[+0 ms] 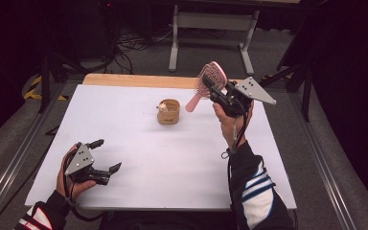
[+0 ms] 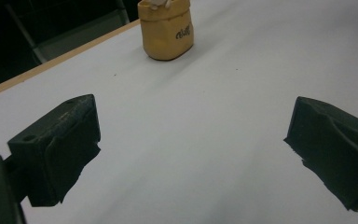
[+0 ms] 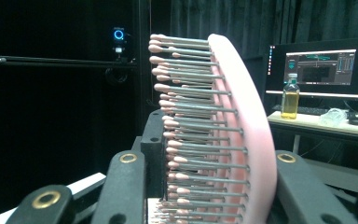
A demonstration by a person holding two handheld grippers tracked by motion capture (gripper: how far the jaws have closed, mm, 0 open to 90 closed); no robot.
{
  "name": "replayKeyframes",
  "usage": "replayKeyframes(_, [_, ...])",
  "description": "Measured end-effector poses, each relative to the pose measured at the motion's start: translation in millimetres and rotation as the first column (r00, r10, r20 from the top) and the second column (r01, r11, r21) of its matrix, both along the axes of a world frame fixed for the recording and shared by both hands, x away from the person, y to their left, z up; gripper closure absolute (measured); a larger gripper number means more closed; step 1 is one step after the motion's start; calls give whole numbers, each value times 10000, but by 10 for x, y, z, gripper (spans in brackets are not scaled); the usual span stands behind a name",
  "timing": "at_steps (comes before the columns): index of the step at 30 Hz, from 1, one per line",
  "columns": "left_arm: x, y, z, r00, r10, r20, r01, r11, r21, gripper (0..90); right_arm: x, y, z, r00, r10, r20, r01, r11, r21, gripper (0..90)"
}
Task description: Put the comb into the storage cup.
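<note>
Two grippers: the right gripper (image 1: pixel 210 85) clamps the pink hairbrush (image 1: pixel 210 76) by its head, raised beyond the tan holder (image 1: pixel 168 111) for insertion handle-down, while the left gripper (image 1: pixel 106 155) rests wide open on the white table (image 1: pixel 182 163).

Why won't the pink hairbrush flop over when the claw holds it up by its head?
The pink hairbrush probably stays stiff: its handle juts straight out below the right claw without drooping. It seems light, since one hand lifts it. Its bristles might bend slightly and help the grip, though the smooth back could slide.
</note>
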State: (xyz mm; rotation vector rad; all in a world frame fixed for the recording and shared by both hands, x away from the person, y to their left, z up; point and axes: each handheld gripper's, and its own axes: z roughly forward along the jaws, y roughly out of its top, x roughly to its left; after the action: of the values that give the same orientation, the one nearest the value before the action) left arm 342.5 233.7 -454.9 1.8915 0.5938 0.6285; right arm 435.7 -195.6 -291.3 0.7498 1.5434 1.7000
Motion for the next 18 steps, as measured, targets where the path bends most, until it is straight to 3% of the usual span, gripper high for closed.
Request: replayKeyframes(18, [-1,14,10,10000,-71,11,71,9999,-84,38,287,247,29,9996,-92,-252,91,10000,-11,639])
